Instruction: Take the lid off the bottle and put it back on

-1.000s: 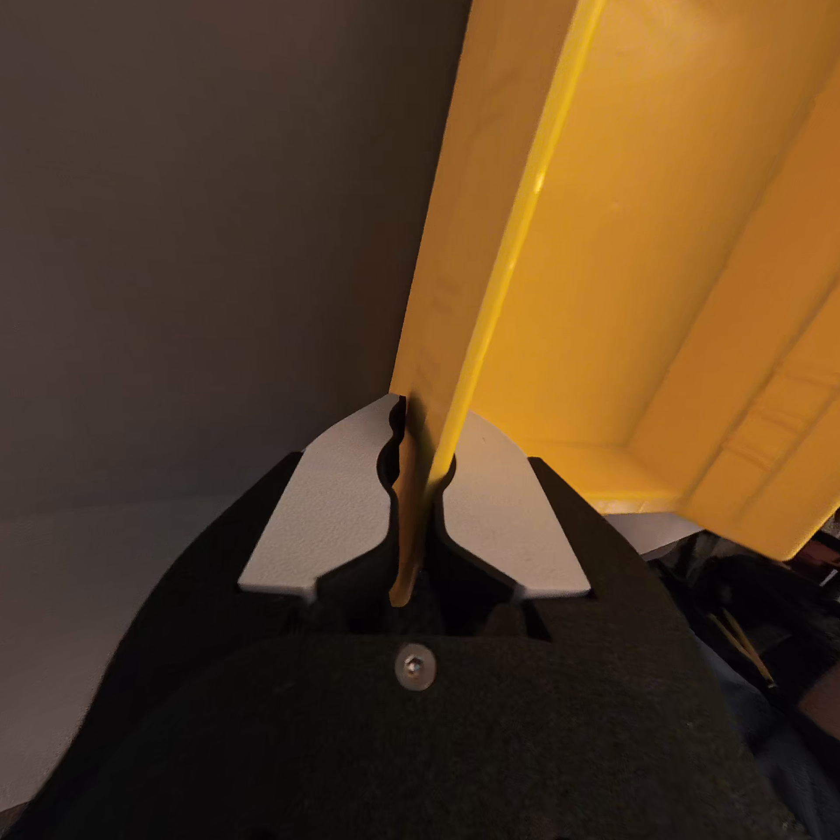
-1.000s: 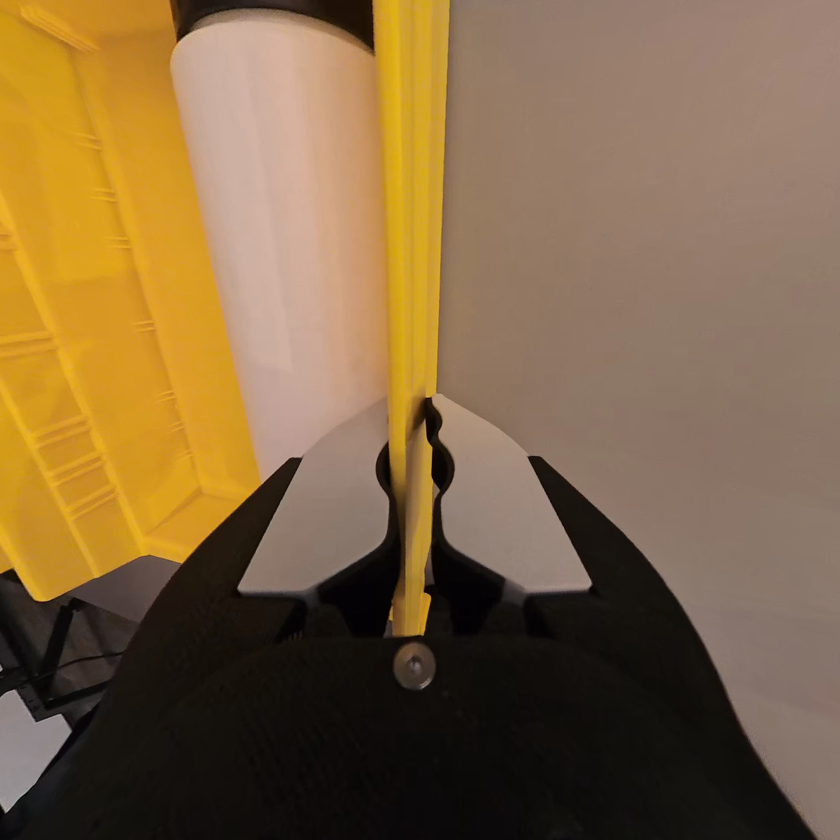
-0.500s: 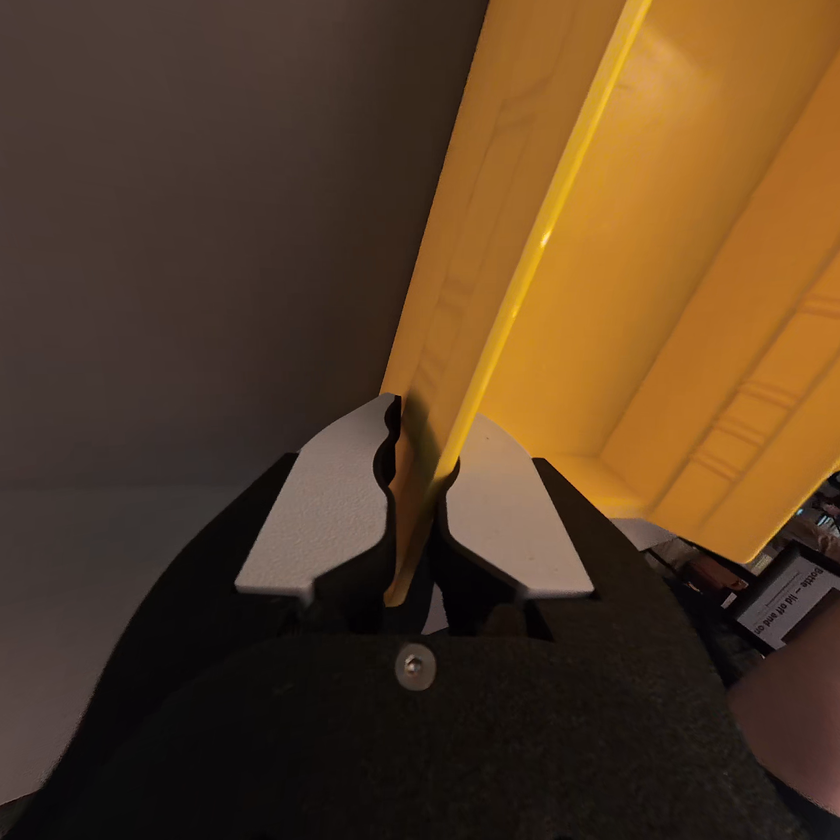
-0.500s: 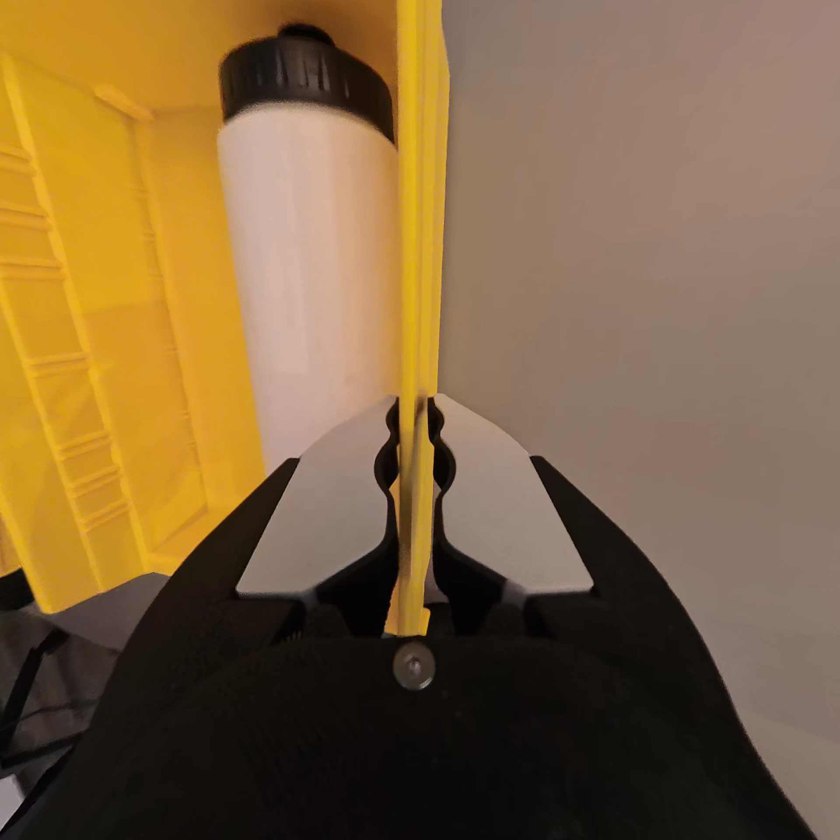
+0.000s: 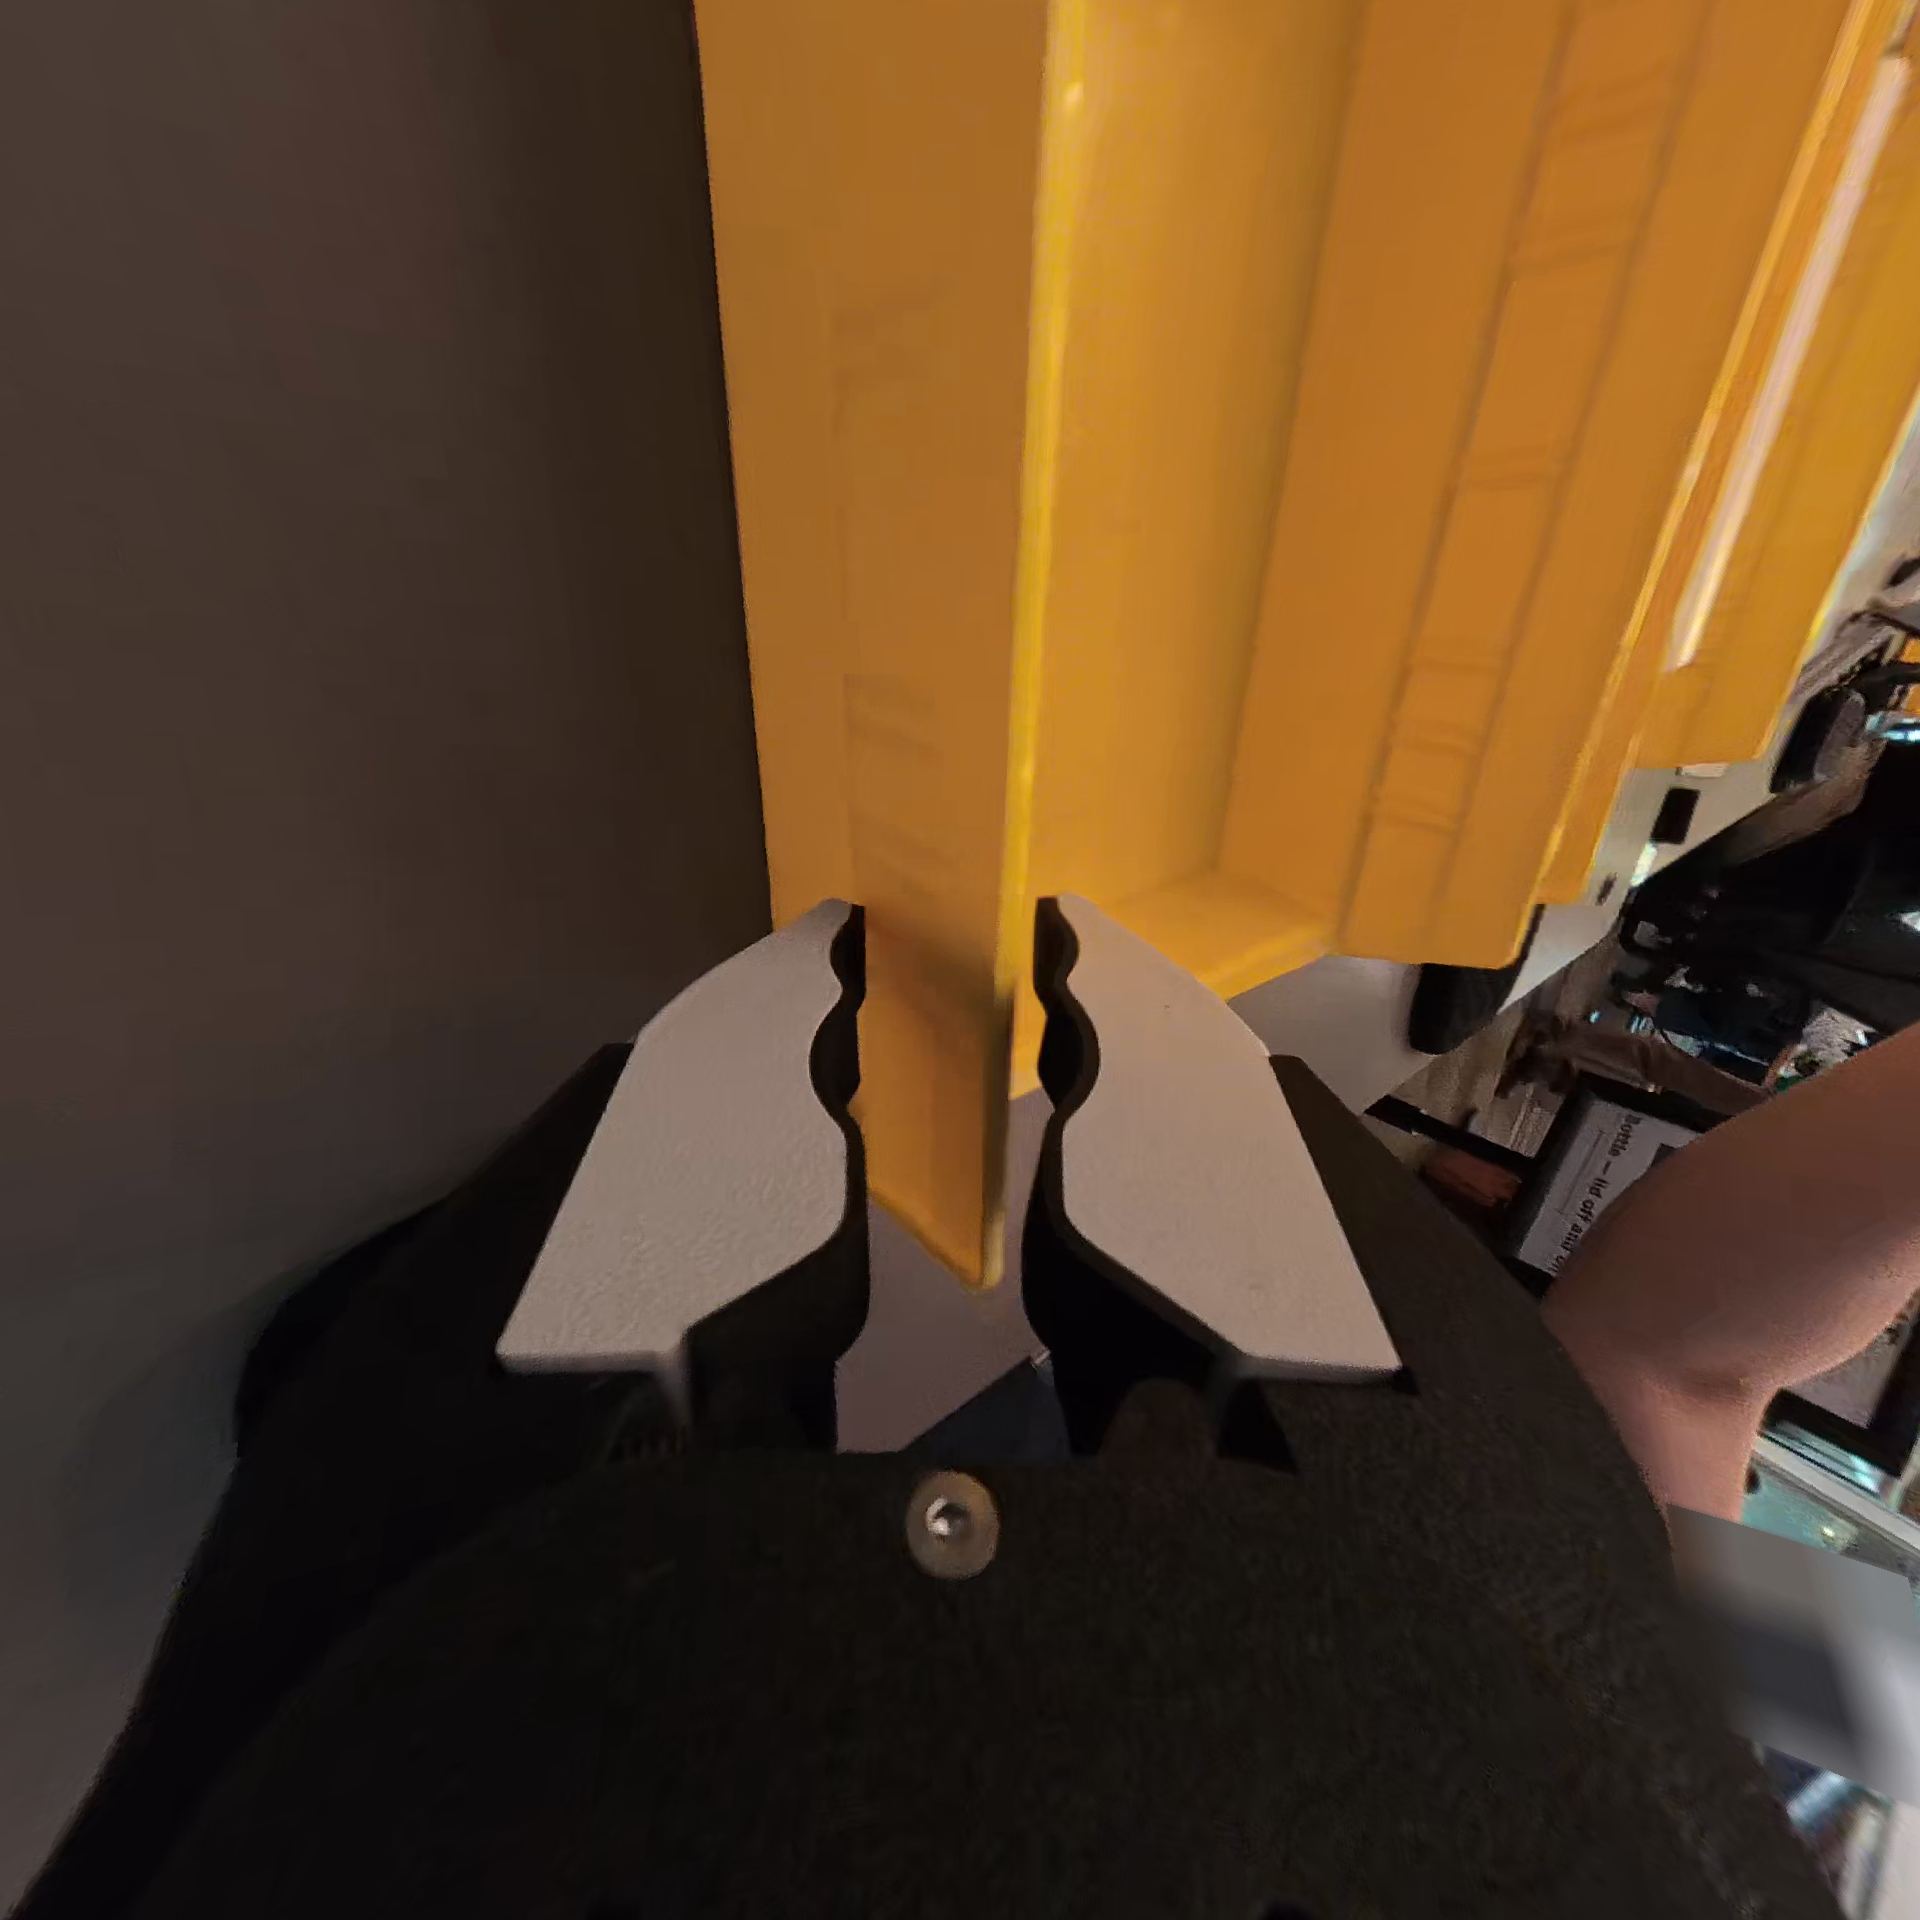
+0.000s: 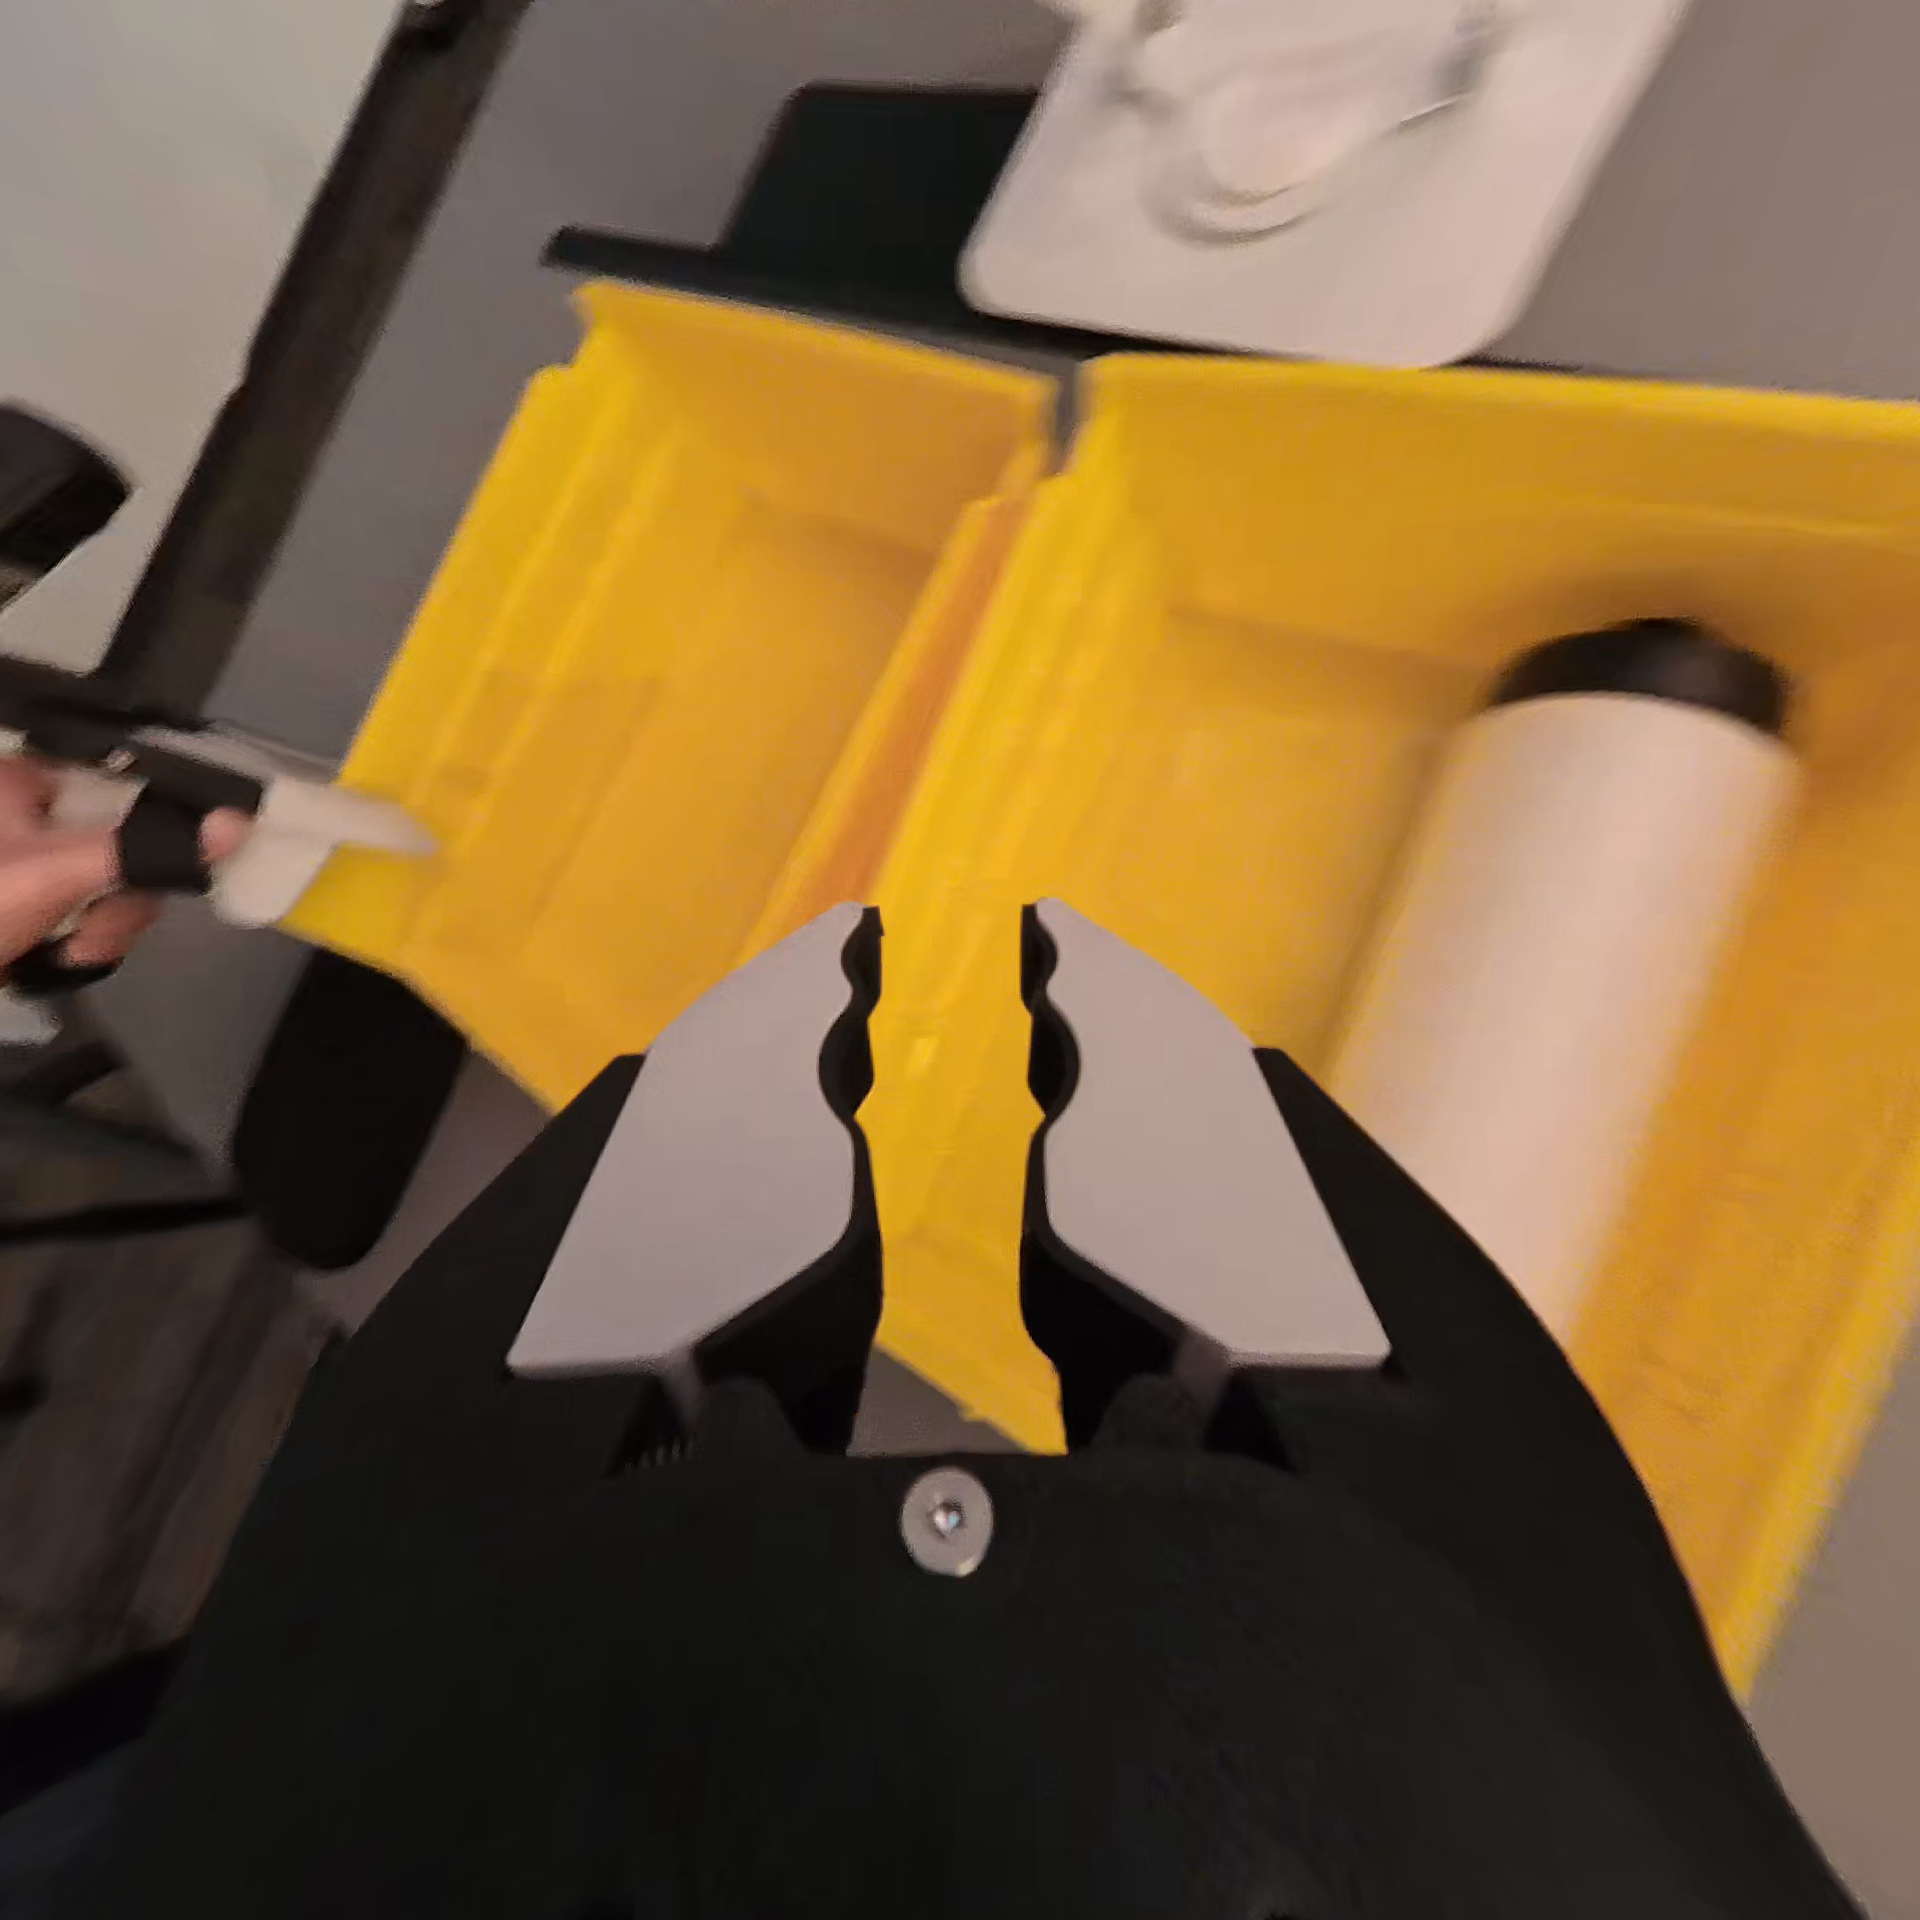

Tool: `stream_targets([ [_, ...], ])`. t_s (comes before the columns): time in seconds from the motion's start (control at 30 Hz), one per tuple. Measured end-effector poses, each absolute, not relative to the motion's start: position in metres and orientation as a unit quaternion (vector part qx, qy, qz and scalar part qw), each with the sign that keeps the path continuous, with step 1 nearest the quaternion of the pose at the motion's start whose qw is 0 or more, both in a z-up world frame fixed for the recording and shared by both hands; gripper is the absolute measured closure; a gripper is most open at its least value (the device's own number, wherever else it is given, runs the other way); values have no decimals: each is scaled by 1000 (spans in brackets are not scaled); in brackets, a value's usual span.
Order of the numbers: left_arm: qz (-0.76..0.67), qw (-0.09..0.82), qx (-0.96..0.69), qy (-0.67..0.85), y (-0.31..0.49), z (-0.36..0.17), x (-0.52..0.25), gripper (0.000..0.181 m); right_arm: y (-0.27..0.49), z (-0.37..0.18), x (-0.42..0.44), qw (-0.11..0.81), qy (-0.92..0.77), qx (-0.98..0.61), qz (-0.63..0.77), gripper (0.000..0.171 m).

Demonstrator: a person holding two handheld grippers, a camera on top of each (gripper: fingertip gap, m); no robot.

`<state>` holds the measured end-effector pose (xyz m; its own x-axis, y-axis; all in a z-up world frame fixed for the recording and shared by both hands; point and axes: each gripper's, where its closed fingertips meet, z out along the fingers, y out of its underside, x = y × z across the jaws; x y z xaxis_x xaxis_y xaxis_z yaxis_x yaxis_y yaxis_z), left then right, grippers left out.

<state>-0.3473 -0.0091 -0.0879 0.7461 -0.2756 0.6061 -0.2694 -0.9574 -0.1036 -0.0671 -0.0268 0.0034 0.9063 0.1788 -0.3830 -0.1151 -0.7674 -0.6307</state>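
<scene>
A white bottle (image 6: 1558, 935) with a black lid (image 6: 1642, 675) lies on its side in the right one of two yellow bins (image 6: 1299, 488). The lid is on. My right gripper (image 6: 951, 914) is open and empty, and hovers over the seam between the two bins. My left gripper (image 5: 945, 914) is open, with the left wall (image 5: 935, 623) of the other yellow bin (image 6: 623, 675) between its jaws. It also shows in the right wrist view (image 6: 312, 831), at that bin's left edge. The bottle is hidden in the left wrist view.
A white tray (image 6: 1299, 156) lies beyond the bins on a black stand (image 6: 831, 135). A person's hand (image 6: 62, 883) holds the left gripper. A forearm (image 5: 1714, 1247), a standing card (image 5: 1590, 1174) and dark clutter are at the right of the left wrist view.
Both grippers have let go of the bin walls they were clamping. The right one has pulled back and up, so both bins and the whole bottle now show. The left one stays around its wall.
</scene>
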Motion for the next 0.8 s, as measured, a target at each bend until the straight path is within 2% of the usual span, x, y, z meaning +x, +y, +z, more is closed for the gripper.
stream_targets([
  [0.13, -327, 41, -929, 166, -9, -67, -350, 150, -37, -9, -135, 291, -76, -926, 229, 141],
  [0.27, -315, 85, -927, 188, -10, -50, -354, 149, -34, -33, -160, 236, -85, -946, 205, 139],
  [0.43, -306, 134, -919, 211, -12, -31, -357, 147, -26, -62, -155, 190, -67, -971, 131, 139],
  [0.57, -311, 175, -903, 238, -18, -14, -349, 147, -22, -75, -163, 160, -53, -978, 125, 139],
  [0.8, -317, 235, -874, 283, -40, 9, -336, 147, 3, -83, -158, 143, -56, -988, 18, 138],
])
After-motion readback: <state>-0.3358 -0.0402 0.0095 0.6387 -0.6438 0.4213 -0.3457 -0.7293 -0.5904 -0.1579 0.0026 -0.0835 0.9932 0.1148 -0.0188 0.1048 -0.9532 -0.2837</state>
